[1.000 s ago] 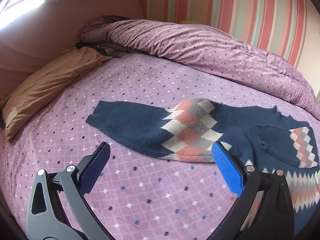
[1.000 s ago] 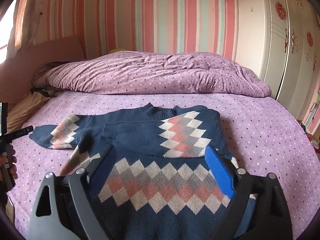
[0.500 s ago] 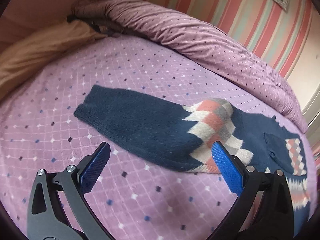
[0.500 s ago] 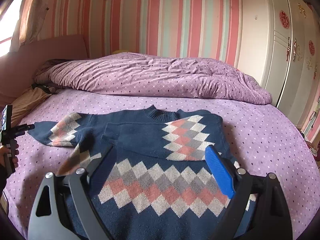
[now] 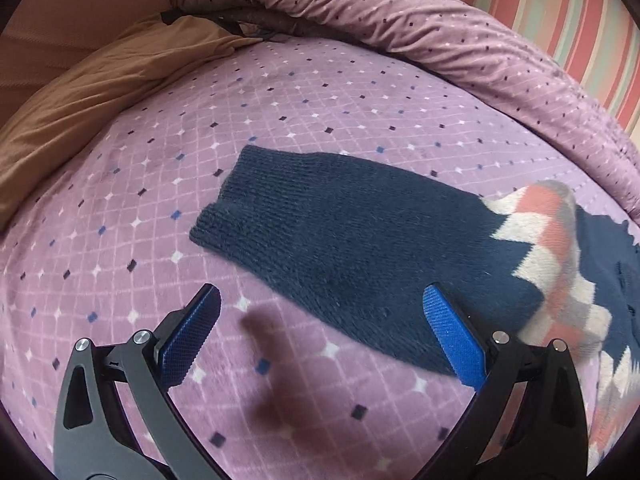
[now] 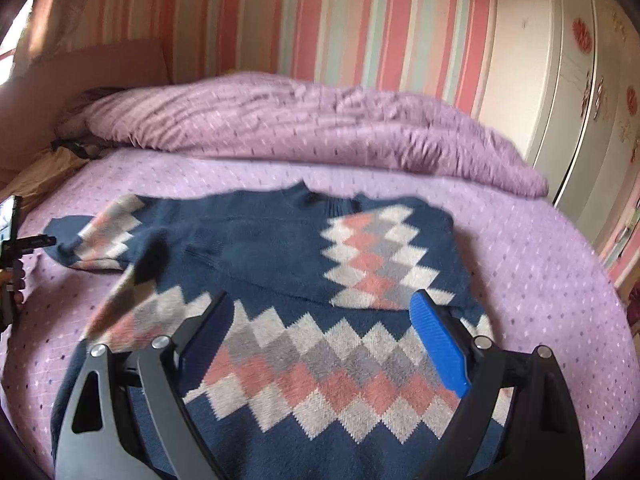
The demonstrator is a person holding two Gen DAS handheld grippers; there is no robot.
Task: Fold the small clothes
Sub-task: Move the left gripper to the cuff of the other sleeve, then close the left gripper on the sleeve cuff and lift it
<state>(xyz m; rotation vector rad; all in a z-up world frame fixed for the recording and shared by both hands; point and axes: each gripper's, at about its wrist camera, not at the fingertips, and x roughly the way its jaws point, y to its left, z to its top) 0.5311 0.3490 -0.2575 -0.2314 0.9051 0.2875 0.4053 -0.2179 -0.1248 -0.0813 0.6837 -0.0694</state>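
A navy knit sweater with bands of white, pink and grey diamonds lies face up on the bed, which is covered by a purple sheet dotted with small diamonds. Its collar points toward the far side and its hem lies nearest the right wrist camera. One sleeve is folded across the chest, its diamond cuff area lying on the right half of the body. The other sleeve stretches out flat to the left, plain navy at the cuff, with the diamond band nearer the shoulder.

The left tongs hang just above the bed with their 2 blue pads spread wide and nothing between them. The outstretched sleeve lies just beyond the tips; the right-hand pad overlaps the sleeve's near edge in the picture, but whether it touches the knit cannot be told. A dark shadow falls on the sheet between the fingers.

The right tongs are also spread wide, empty, poised over the lower diamond band of the sweater's body.

A bunched purple duvet lies along the far side of the bed, a tan pillow sits at the far left, and a striped wall and a white wardrobe stand behind.
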